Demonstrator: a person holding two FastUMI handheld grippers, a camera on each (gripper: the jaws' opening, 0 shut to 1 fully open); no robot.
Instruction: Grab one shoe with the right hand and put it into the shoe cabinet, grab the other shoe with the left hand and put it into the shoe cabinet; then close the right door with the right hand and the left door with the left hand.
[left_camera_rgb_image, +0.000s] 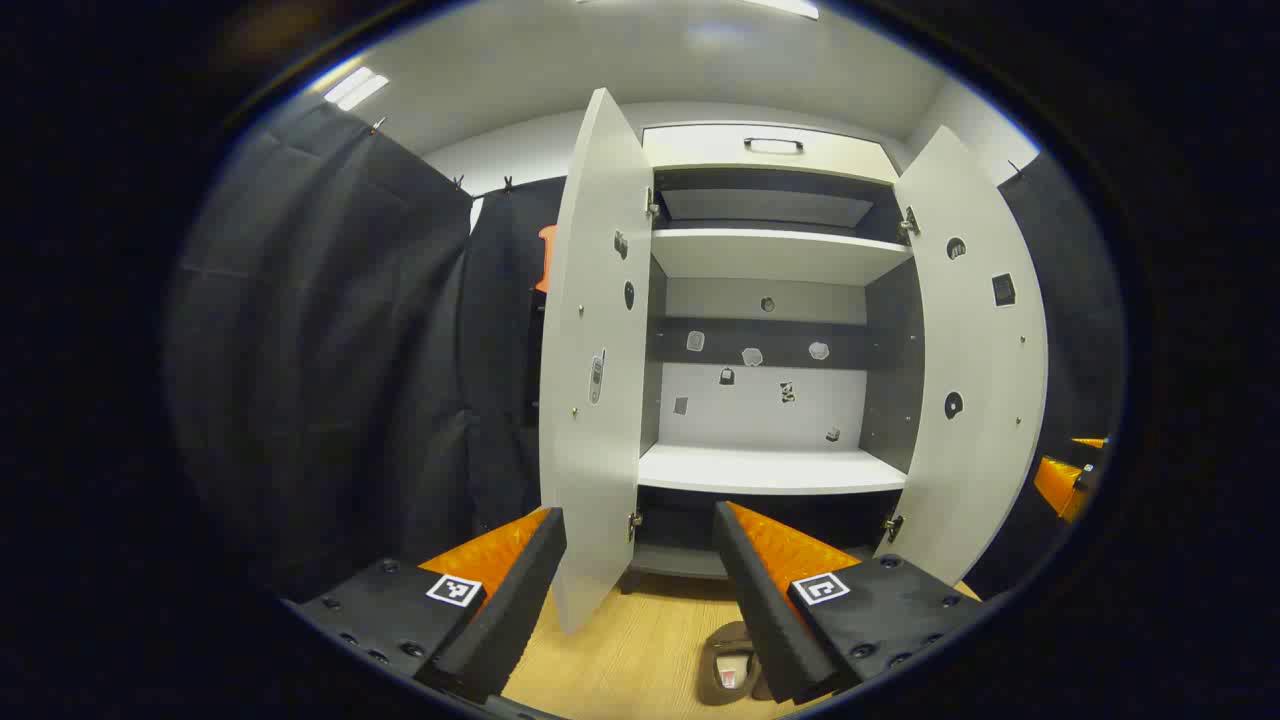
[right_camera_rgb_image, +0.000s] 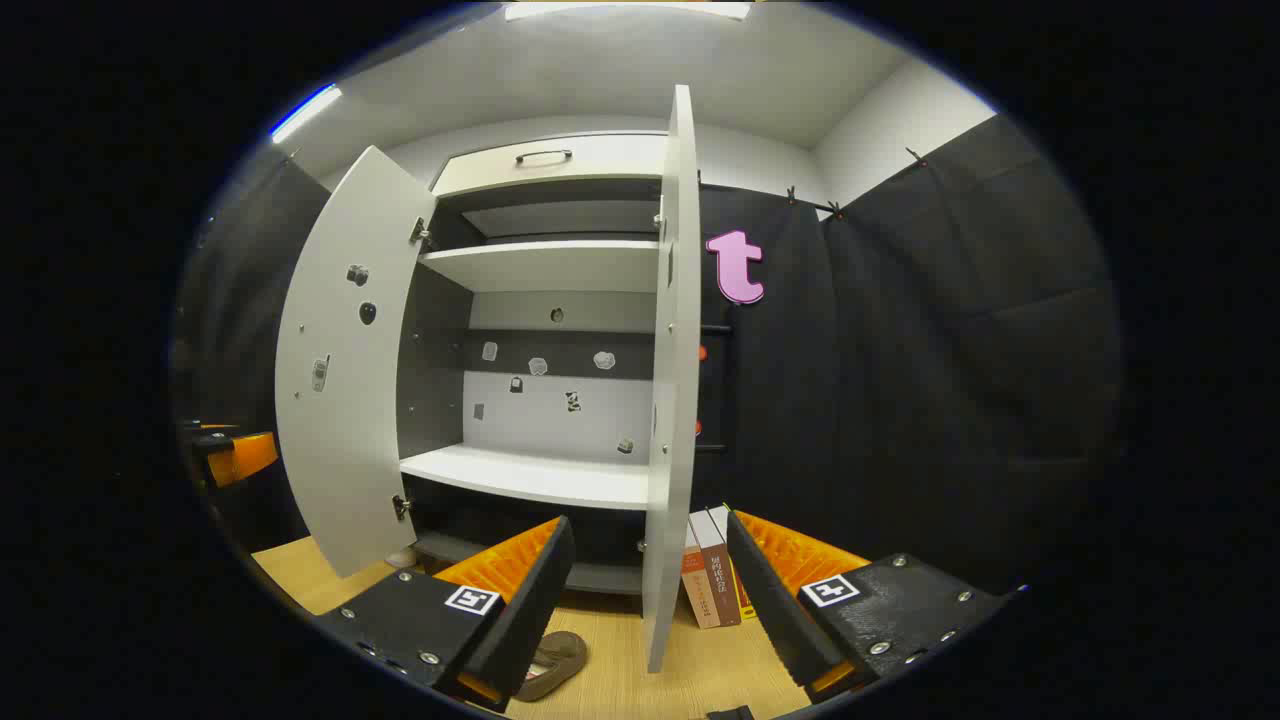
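Right gripper (right_camera_rgb_image: 640, 590): nearest the lens, fingers spread wide, nothing between them; hangs above the floor in front of the cabinet.
Left gripper (left_camera_rgb_image: 640, 580): likewise spread and empty, pointed at the open cabinet.
Shoe cabinet (left_camera_rgb_image: 770, 470): both doors swung out, white shelf bare, so no shoe stowed yet by the look of it.
Right door (right_camera_rgb_image: 668, 400): seen edge-on just ahead of the right gripper; best kept clear of on the way down.
Left door (left_camera_rgb_image: 595, 370): open, close to the left gripper's left finger.
Books (right_camera_rgb_image: 712, 570): upright beside the cabinet, behind the right door; not to be knocked.
Shoes: brown pair on the wood floor (left_camera_rgb_image: 620, 650) before the cabinet, one at (right_camera_rgb_image: 553, 660), one at (left_camera_rgb_image: 728, 665).
Step in hand: probably the right-hand grab; lower, straddle the shoe's side wall, close firmly, lift level toward the shelf.
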